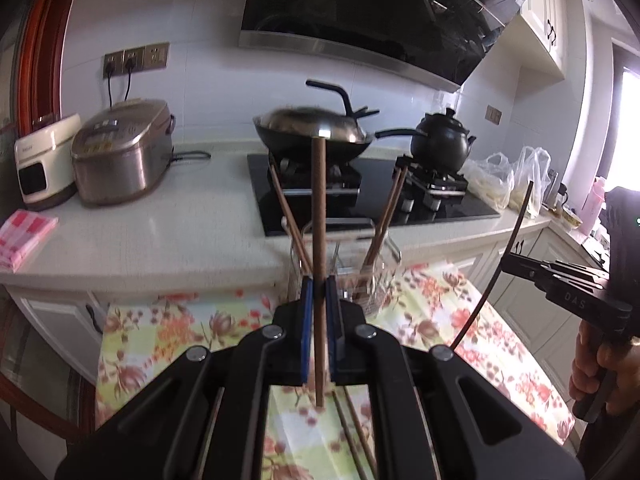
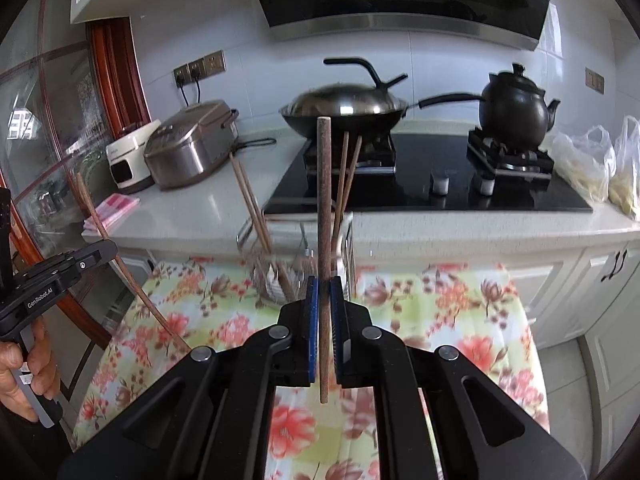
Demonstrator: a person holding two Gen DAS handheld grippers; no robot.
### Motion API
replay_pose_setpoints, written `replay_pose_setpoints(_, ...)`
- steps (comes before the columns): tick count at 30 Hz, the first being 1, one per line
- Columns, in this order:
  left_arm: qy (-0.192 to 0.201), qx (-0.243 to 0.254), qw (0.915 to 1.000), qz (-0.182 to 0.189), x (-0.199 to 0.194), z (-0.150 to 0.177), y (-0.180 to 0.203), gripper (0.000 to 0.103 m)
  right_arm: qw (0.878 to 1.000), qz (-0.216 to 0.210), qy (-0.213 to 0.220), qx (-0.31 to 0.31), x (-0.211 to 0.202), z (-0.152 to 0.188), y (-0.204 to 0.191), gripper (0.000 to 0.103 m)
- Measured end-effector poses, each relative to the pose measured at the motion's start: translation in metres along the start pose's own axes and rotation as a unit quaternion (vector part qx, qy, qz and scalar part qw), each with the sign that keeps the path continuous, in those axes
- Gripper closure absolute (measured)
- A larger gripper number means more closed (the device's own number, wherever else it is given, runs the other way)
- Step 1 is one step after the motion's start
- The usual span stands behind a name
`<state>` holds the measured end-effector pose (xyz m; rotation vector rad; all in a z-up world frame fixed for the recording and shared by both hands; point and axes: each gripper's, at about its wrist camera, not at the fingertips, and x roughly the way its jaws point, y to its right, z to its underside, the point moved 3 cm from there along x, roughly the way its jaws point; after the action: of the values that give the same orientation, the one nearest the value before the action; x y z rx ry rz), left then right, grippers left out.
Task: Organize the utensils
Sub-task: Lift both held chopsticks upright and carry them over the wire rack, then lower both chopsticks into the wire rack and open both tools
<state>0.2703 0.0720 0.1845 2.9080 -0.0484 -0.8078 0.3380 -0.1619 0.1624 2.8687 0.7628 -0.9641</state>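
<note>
Both claws [image 1: 319, 292] [image 2: 324, 294] grip chopsticks [image 1: 319, 240] [image 2: 324, 216]; wire holder [image 2: 296, 268] blurred.

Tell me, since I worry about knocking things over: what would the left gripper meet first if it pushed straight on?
Probably the wire utensil holder on the floral cloth, dead ahead of the left gripper, which is shut on a chopstick. Depth is unclear.

1. A table under a floral cloth [image 2: 440, 312] stands nearest; a wire holder [image 2: 280, 268] with chopsticks sits at its far edge; loose chopsticks [image 1: 356, 436] lie near.
2. Behind runs a pale countertop [image 2: 208, 208]; at left a white appliance [image 2: 128, 160], a rice cooker [image 2: 188, 148], a pink cloth [image 2: 116, 208]; centre a black hob [image 2: 420, 192]; right, plastic bags [image 2: 584, 168].
</note>
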Motion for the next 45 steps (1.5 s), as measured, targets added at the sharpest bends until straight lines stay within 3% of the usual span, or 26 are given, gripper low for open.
replay_pose_setpoints(10, 0.027, 0.009, 0.9996, 0.008, 0.026, -0.099, 0.013, 0.097, 0.999, 0.006, 0.038, -0.011, 0.011, -0.105, -0.006, 0.095)
replay_pose_setpoints(18, 0.028, 0.002, 0.9996, 0.007, 0.072, -0.132, 0.016, 0.097, 0.999, 0.014, 0.044, 0.002, 0.054, -0.147, -0.005, 0.095)
replay_pose_setpoints(29, 0.003, -0.041, 0.9992, 0.004, 0.132, -0.113, -0.011, 0.097, 1.0, 0.014, 0.009, 0.027, 0.118, -0.137, 0.009, 0.095)
replay_pose_setpoints(45, -0.042, -0.06, 0.9973, 0.004, 0.179, -0.071, -0.018, 0.097, 0.998, 0.016, -0.041, 0.034, 0.163, -0.098, 0.013, 0.095)
